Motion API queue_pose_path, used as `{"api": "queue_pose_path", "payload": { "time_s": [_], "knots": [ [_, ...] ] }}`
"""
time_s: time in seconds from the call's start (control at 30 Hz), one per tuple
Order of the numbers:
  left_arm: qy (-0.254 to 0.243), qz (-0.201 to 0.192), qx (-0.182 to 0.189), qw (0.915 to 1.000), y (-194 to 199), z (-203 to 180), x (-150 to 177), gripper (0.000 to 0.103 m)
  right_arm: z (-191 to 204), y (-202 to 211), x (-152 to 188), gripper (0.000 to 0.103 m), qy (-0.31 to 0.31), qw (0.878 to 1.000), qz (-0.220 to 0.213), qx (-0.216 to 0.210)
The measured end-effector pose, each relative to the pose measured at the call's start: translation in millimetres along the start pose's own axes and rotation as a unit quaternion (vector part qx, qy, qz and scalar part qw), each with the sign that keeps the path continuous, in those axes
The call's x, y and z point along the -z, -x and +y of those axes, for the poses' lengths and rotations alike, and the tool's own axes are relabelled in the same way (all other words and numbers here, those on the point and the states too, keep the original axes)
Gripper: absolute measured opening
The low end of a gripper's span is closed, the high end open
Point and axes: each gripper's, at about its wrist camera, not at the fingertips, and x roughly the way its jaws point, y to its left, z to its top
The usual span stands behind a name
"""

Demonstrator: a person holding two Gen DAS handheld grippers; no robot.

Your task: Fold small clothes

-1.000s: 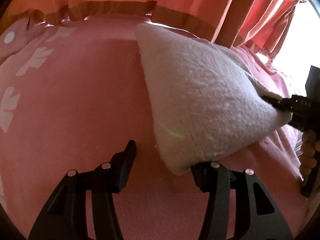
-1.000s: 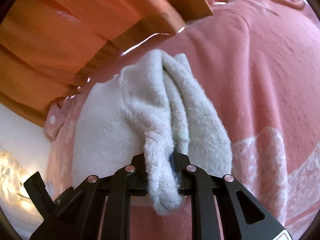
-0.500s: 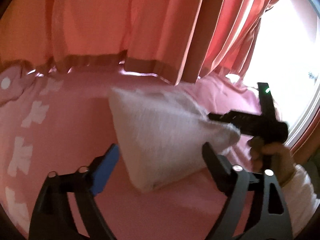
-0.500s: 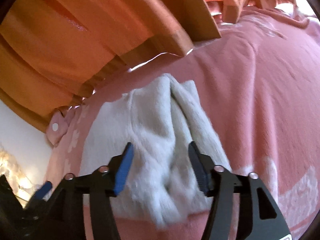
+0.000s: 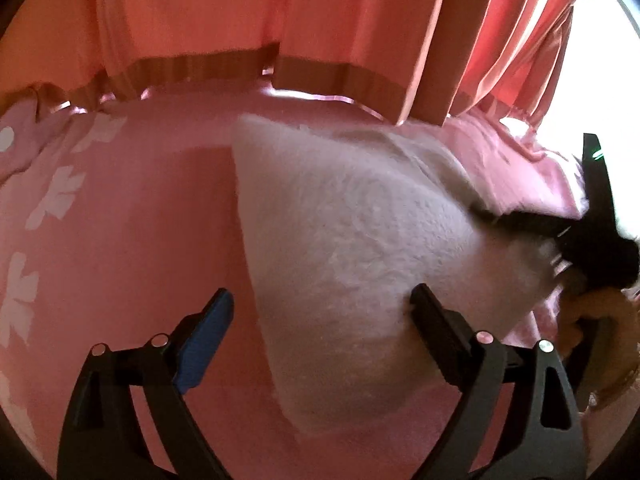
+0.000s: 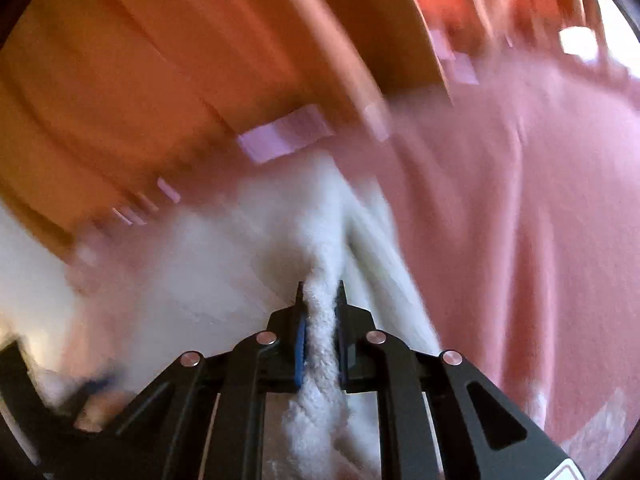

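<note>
fingers of the right gripper [image 6: 320, 312] were clamped on a bunched ridge of the white garment [image 5: 360, 248], the fleece squeezed between the blue pad and the black one. fingers of the left gripper [image 5: 320, 308] stood wide and were opening, nothing pressed between them; the near edge of the garment lay between them without being pinched, and the right-hand finger [image 5: 440, 320] sat against or just over its lower part, which i could not tell.

the garment lay on the pink bed [image 5: 140, 220], roughly a wedge with one point toward the left gripper, its right side gathered where the other gripper held it. it looked at least partly folded, doubled into thick layers, though the right wrist view was blurred and the layers were hard to count. judging by this, a fold was likely in hand: the held end probably needed carrying over and laying flat, then smoothing. curtains [image 5: 340, 20] hung behind the bed.
</note>
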Motion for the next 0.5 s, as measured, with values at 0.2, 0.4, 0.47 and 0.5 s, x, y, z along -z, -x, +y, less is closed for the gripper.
{"api": "queue_pose_path", "payload": {
  "time_s": [0.2,0.4,0.47,0.5],
  "knots": [
    [0.014,0.002,-0.014,0.9998,-2.7,3.8,3.7,0.092,14.9,71.0,6.8,0.020,-0.018,0.994,-0.104,0.022],
    [0.014,0.003,-0.019,0.9997,-2.5,3.5,5.1,0.092,56.9,42.1,51.2,0.018,0.083,0.995,0.003,0.062],
    [0.014,0.007,-0.018,0.9997,-2.2,2.0,5.3,0.092,55.6,29.4,63.6,0.015,0.086,0.993,0.012,0.076],
    [0.012,0.007,-0.019,0.9997,-1.9,0.9,5.9,0.092,59.7,37.0,62.3,0.015,0.089,0.993,0.008,0.079]
  ]
}}
